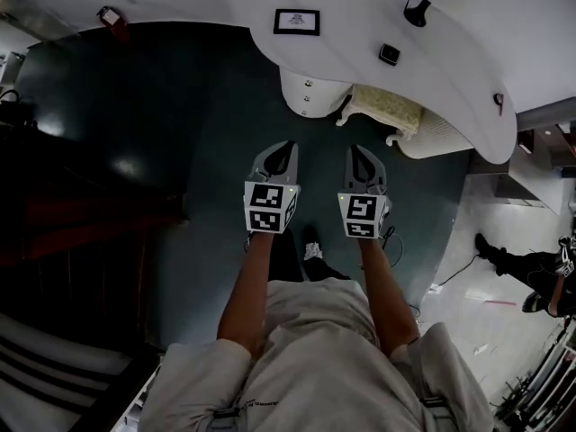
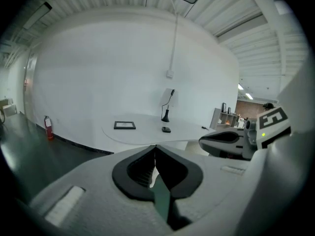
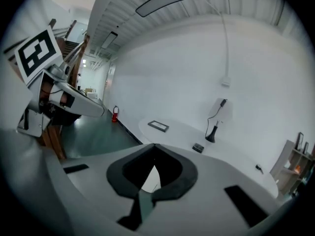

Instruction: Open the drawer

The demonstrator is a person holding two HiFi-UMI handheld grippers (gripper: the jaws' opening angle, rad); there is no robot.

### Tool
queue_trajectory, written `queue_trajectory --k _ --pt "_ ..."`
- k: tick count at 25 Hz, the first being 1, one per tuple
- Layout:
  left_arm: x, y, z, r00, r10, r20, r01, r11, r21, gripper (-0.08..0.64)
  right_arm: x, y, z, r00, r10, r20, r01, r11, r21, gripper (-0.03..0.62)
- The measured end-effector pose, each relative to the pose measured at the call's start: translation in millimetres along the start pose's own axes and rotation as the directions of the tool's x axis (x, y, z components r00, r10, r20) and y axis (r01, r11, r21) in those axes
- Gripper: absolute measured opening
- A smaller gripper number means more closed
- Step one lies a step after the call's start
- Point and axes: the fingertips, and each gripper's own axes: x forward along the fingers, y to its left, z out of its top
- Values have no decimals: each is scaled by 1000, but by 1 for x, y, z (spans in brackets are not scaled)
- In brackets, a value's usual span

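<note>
While I hold both tools out side by side over the dark green floor (image 1: 216,124), my left gripper (image 1: 286,148) has its jaws pressed together with nothing between them, and my right gripper (image 1: 355,150) is likewise closed on nothing. Each gripper's own view shows the dark pads meeting at the tips, left gripper (image 2: 155,147) and right gripper (image 3: 154,145). Ahead of my fingers, well apart from them, a small cream cabinet (image 1: 389,109) with curled legs stands tucked under the edge of the curved white table (image 1: 450,70), just beside the table's round white pedestal (image 1: 309,94) and closer to my right gripper. Its drawer I cannot make out from above.
</note>
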Motion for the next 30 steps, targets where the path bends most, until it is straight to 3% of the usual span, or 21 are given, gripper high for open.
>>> queue_trajectory --k 4,8,10,16,21,26,30 --pt "24 42 7 999 -29 -13 29 999 14 9 46 7 26 1000 3 10 -2 999 -40 15" --pt "48 72 11 994 -110 -14 109 993 -54 9 76 13 41 999 19 51 -22 998 59 15" --pt "60 87 14 992 -122 -11 122 992 -45 9 85 15 39 999 16 35 -20 993 118 15" --pt "94 115 0 998 -66 -1 66 998 -11 9 94 11 23 999 -36 25 31 984 178 15" --pt "131 107 -28 995 -93 21 93 996 15 9 118 8 9 997 10 81 -26 980 197 15" --pt "173 124 -61 998 -44 36 44 999 21 9 158 6 -18 990 27 136 -52 982 182 15" --pt "207 135 -96 999 -27 37 25 998 61 11 185 -1 -40 979 23 202 -76 963 258 15"
